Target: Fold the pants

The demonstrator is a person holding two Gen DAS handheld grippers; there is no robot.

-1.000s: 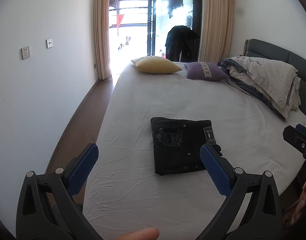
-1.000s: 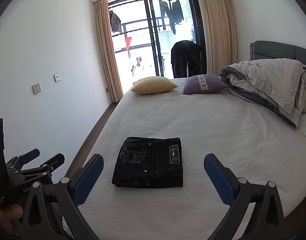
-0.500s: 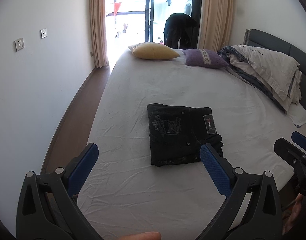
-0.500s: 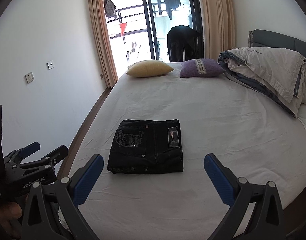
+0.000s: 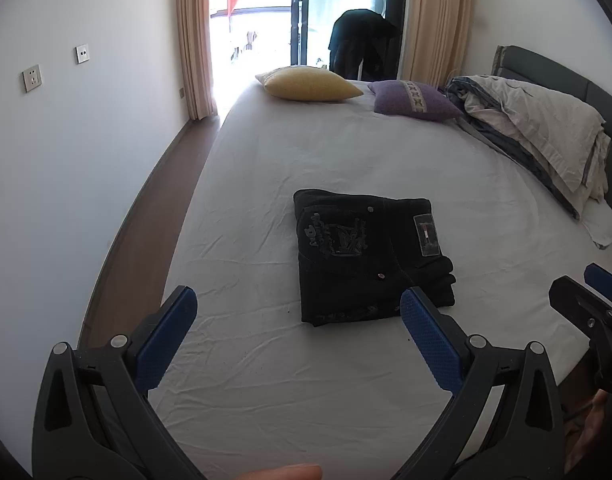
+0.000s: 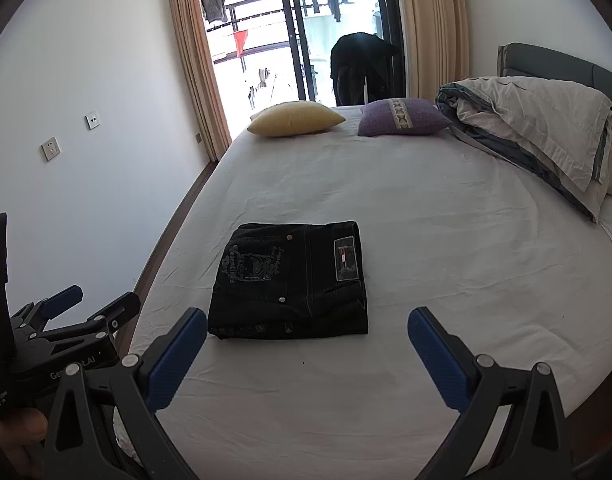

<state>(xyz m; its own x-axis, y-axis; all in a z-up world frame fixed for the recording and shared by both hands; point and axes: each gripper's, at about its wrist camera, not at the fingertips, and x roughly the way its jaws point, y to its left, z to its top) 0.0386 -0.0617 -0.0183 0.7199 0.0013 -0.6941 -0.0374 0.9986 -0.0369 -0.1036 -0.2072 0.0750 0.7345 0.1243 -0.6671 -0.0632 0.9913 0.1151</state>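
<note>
- Black jeans (image 5: 366, 256) lie folded into a compact rectangle on the white bedsheet (image 5: 346, 152).
- Left gripper (image 5: 298, 340) and right gripper (image 6: 306, 344) hover apart from them, fingers spread wide, holding nothing.

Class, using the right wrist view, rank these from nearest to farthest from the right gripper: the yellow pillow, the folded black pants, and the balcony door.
1. Folded black pants: on the bed just ahead of the open right gripper, slightly left.
2. Yellow pillow: at the bed's far edge, left of the purple one.
3. Balcony door: beyond the bed, between the curtains.
</note>
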